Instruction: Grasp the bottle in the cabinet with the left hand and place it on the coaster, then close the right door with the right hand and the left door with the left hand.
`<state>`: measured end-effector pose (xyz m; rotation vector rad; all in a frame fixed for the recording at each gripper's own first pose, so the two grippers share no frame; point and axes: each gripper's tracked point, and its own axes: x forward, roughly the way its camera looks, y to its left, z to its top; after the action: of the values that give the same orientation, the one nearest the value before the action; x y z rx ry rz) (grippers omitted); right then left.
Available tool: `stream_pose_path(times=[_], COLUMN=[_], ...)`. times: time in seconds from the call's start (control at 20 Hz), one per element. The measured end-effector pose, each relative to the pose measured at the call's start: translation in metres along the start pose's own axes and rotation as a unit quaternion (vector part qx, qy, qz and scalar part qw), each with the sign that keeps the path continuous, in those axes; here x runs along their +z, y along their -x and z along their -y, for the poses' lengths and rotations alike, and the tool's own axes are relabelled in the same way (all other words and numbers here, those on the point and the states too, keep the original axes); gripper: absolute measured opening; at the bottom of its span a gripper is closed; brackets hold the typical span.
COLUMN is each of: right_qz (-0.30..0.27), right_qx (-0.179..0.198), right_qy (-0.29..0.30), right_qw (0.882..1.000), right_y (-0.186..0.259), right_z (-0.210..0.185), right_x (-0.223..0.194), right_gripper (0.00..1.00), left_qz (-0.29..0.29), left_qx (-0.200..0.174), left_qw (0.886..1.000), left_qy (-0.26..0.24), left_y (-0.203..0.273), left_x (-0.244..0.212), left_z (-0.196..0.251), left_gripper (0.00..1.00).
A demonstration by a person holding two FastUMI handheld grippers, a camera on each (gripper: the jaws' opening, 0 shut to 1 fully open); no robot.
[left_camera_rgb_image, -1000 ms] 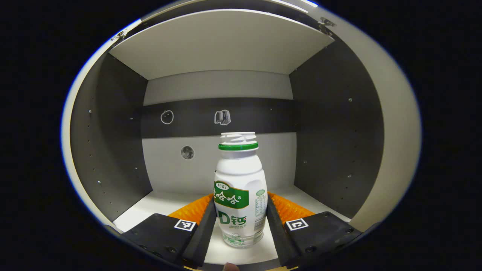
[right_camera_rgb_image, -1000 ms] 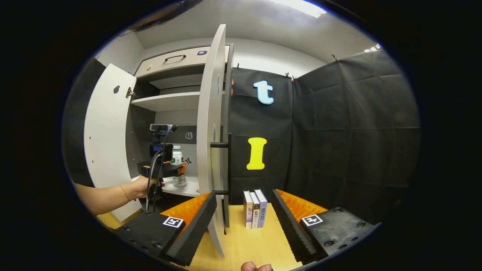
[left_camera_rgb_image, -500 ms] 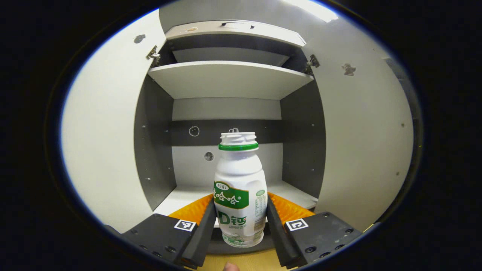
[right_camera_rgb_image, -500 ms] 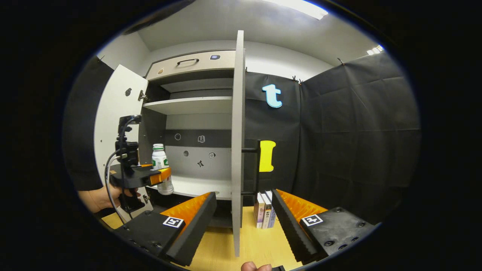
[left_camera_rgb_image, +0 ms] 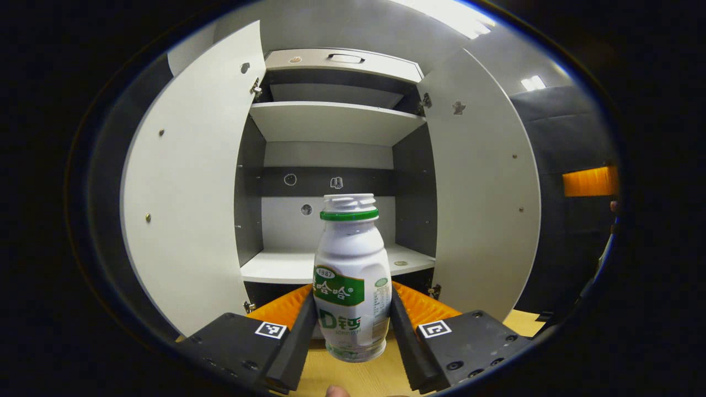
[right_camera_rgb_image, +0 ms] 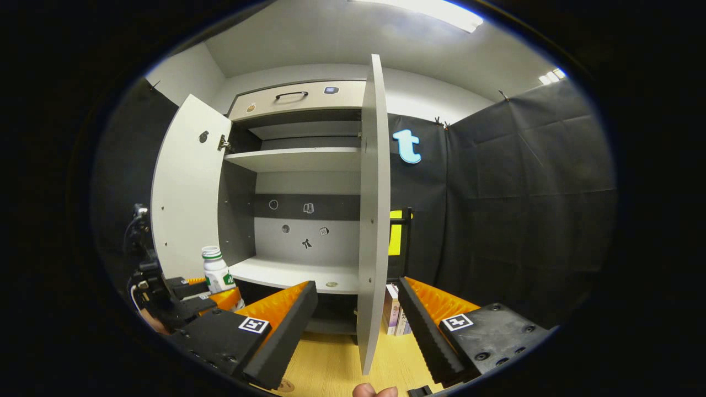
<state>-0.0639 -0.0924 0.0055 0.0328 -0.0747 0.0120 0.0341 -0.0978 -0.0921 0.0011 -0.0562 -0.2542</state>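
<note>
Your left gripper (left_camera_rgb_image: pixel 353 325), jaws clamped on the bottle (left_camera_rgb_image: pixel 351 275), holds it clear in front of the cabinet (left_camera_rgb_image: pixel 336 124), above the tabletop. Both doors stand open; your right gripper (right_camera_rgb_image: pixel 356 320) waits, jaws apart, by the right door (right_camera_rgb_image: pixel 374 220). Coaster placement and both closings remain.

Bright, even light from ceiling panels (left_camera_rgb_image: pixel 458 14) overhead, strong fisheye bending at the edges, cabinet (right_camera_rgb_image: pixel 298 160) doors curved, soft shadow under its shelves, dark booth cloth, sharp focus, no glare.
</note>
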Motion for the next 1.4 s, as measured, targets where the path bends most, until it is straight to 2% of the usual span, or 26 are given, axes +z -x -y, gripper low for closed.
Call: stream_pose_path(times=[0.35,0.8,1.1,1.4], right_qz=[0.025,0.037,0.035,0.024], right_qx=[-0.011,-0.032,-0.033,-0.032], right_qy=[0.003,0.011,0.016,0.017], right_qw=[1.000,0.999,0.999,0.999], right_y=[-0.005,-0.017,-0.026,-0.032], right_z=[-0.001,0.013,0.018,0.020], right_x=[-0.001,-0.014,-0.021,-0.029], right_gripper=[0.98,0.98,0.98,0.98], left_qz=[-0.021,-0.057,-0.080,-0.096], left_qx=[-0.007,-0.040,-0.056,-0.056], left_qw=[0.999,0.997,0.995,0.994], left_qy=[0.023,0.031,0.015,0.021], left_y=[0.058,0.078,0.080,0.085], left_x=[-0.101,-0.220,-0.260,-0.269], left_z=[0.025,0.066,0.078,0.082], left_gripper=[0.72,0.72,0.73,0.76])
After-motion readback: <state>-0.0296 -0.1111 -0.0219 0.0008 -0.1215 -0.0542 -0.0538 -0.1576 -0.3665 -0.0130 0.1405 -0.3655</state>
